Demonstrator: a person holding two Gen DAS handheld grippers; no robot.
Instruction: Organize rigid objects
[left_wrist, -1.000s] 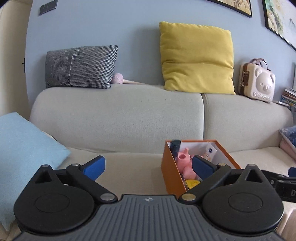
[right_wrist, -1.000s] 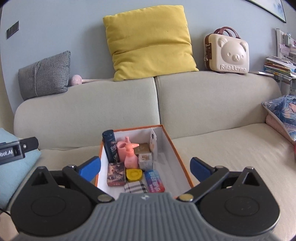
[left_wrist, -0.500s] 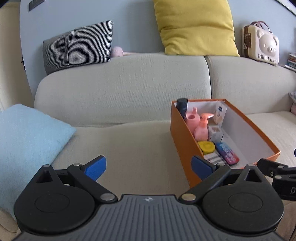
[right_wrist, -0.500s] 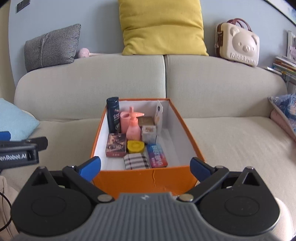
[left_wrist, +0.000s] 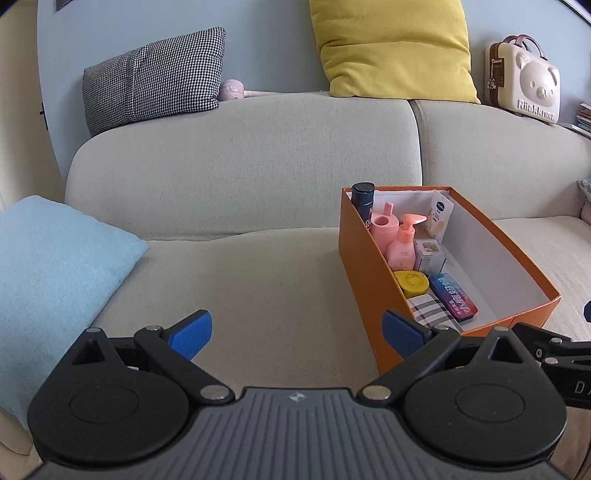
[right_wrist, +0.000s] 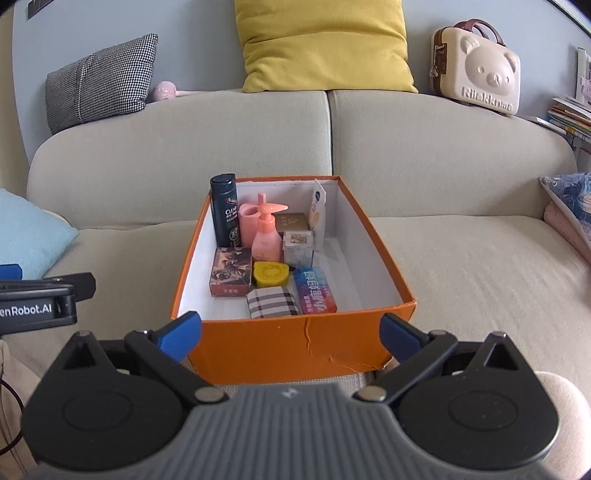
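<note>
An orange box (right_wrist: 291, 347) (left_wrist: 362, 266) sits on the beige sofa seat. Inside stand a dark shampoo bottle (right_wrist: 225, 210), a pink cup (right_wrist: 248, 218) and a pink pump bottle (right_wrist: 266, 236) (left_wrist: 403, 244). A brown card box (right_wrist: 231, 271), a yellow round tin (right_wrist: 270, 274) (left_wrist: 411, 282), a plaid case (right_wrist: 272, 302) and a blue-pink packet (right_wrist: 314, 290) (left_wrist: 452, 300) lie nearer the front. My right gripper (right_wrist: 291, 332) is open in front of the box's near wall. My left gripper (left_wrist: 297, 330) is open over the seat, left of the box.
A light blue cushion (left_wrist: 48, 273) lies on the seat at the left. A houndstooth pillow (left_wrist: 155, 79), a yellow pillow (left_wrist: 391, 48) and a bear-face case (left_wrist: 526, 88) rest on the sofa back. A patterned cushion (right_wrist: 569, 206) sits at the far right.
Both views have tilted downward and pulled back a little, so the box interior shows more fully. Both grippers stay open and hold nothing.
</note>
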